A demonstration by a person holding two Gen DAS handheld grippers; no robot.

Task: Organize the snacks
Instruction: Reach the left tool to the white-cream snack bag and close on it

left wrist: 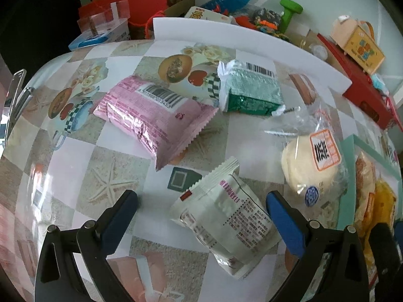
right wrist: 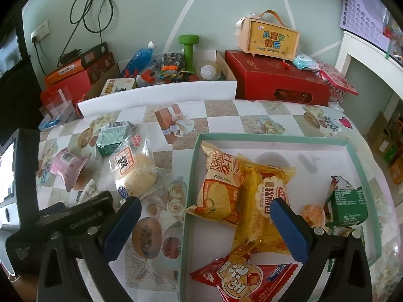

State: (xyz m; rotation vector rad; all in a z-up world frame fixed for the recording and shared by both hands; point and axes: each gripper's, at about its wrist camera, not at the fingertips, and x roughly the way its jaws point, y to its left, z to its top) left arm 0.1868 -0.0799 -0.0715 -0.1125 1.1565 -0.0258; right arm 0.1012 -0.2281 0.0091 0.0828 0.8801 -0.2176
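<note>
Nearest the left tongs (left wrist: 201,209), spread wide and holding nothing, lies the white packet (left wrist: 224,224), flat on the table (left wrist: 83,166) between the two blue pads. It looks light, puffed with air, its film slick; the crimped end at 11 o'clock is stiffer than the belly. I judge a pinch across the short width, mid-body, the safest hold, since the glossy skin may slide if squeezed at the seam.

At 2 o'clock from it sits the bun in clear wrap (left wrist: 309,166), soft and easily crushed; the loose plastic tail above it would take a grip without denting the bread. Further, at 11 o'clock, the pink packet (left wrist: 153,115) lies pillowy and light, and beyond it at 1 o'clock the green foil packet (left wrist: 249,90), blocky and firmer, likely the easiest to clamp squarely.

The right tongs (right wrist: 206,221) are likewise wide open and empty, hovering over the near-left edge of the green-rimmed tray (right wrist: 277,139), where the yellow bread bags (right wrist: 241,188), a red packet (right wrist: 241,276) and a green box-like packet (right wrist: 347,206) already lie.
</note>
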